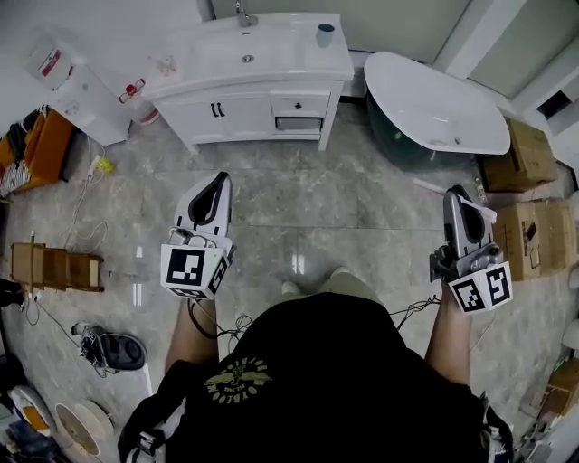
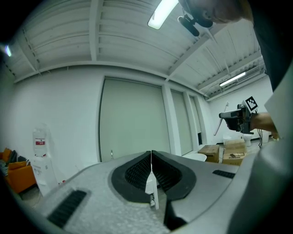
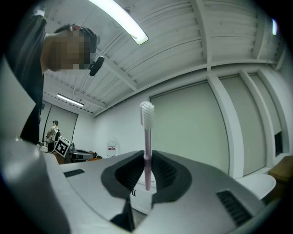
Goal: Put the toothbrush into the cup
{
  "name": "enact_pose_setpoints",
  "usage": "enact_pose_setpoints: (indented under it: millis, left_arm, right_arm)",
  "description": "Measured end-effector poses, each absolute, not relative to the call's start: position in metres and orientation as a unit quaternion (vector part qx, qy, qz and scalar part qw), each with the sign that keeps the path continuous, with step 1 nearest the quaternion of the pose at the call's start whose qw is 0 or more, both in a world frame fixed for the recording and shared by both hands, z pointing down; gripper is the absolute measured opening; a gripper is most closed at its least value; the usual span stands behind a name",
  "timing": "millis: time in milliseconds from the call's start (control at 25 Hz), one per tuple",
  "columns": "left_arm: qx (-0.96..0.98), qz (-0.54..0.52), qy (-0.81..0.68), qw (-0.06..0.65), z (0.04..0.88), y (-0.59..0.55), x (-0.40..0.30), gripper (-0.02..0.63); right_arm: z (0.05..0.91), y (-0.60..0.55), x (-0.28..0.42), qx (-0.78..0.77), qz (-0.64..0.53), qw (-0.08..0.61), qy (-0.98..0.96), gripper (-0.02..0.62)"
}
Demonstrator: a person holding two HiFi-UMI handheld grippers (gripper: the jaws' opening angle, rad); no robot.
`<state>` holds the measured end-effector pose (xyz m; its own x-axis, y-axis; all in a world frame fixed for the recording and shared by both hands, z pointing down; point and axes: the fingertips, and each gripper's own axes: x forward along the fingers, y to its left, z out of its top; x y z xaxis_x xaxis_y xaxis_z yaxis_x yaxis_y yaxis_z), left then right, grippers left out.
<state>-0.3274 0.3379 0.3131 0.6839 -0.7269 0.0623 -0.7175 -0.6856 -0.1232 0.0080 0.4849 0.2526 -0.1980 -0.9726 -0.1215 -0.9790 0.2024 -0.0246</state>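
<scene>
A pink-handled toothbrush (image 3: 146, 132) with white bristles stands upright between the jaws of my right gripper (image 3: 147, 160), which is shut on its handle. From the head view the toothbrush (image 1: 427, 185) lies crosswise at the tip of the right gripper (image 1: 457, 193), over the floor near the bathtub. The grey cup (image 1: 325, 34) stands on the right end of the white vanity top (image 1: 271, 63), well ahead of both grippers. My left gripper (image 1: 218, 181) is held level over the floor in front of the vanity. Its jaws (image 2: 151, 157) are shut with nothing between them.
A white bathtub (image 1: 434, 108) sits right of the vanity, with cardboard boxes (image 1: 525, 163) beyond it. A water dispenser (image 1: 77, 90), a wooden crate (image 1: 50, 267) and loose cables (image 1: 90, 231) are on the left floor. A sink with a tap (image 1: 244, 18) is set in the vanity top.
</scene>
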Motion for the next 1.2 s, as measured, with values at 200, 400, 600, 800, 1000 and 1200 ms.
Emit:
enact_pose_setpoints:
  millis: [200, 400, 600, 800, 1000, 1200]
  left_arm:
    - [-0.908, -0.036, 0.415, 0.053, 0.298, 0.342, -0.351, 0.014]
    - [-0.904, -0.04, 0.422, 0.053, 0.302, 0.345, -0.359, 0.014]
    - [-0.898, -0.052, 0.432, 0.055, 0.306, 0.345, -0.364, 0.014]
    - [-0.896, -0.053, 0.436, 0.065, 0.298, 0.342, -0.361, 0.014]
    - [-0.894, -0.055, 0.439, 0.066, 0.297, 0.338, -0.362, 0.014]
    - [-0.894, -0.058, 0.441, 0.056, 0.304, 0.332, -0.367, 0.014]
  right_arm:
    - [0.257, 0.489, 0.005, -0.634, 0.01, 0.064, 0.771, 0.054]
    - [0.258, 0.485, -0.006, -0.625, 0.014, 0.068, 0.778, 0.054]
    - [0.266, 0.487, 0.004, -0.627, 0.003, 0.08, 0.775, 0.054]
    - [0.265, 0.477, 0.008, -0.621, -0.002, 0.085, 0.779, 0.054]
    - [0.26, 0.46, 0.003, -0.608, 0.002, 0.085, 0.789, 0.054]
    - [0.266, 0.445, -0.006, -0.599, -0.005, 0.077, 0.797, 0.054]
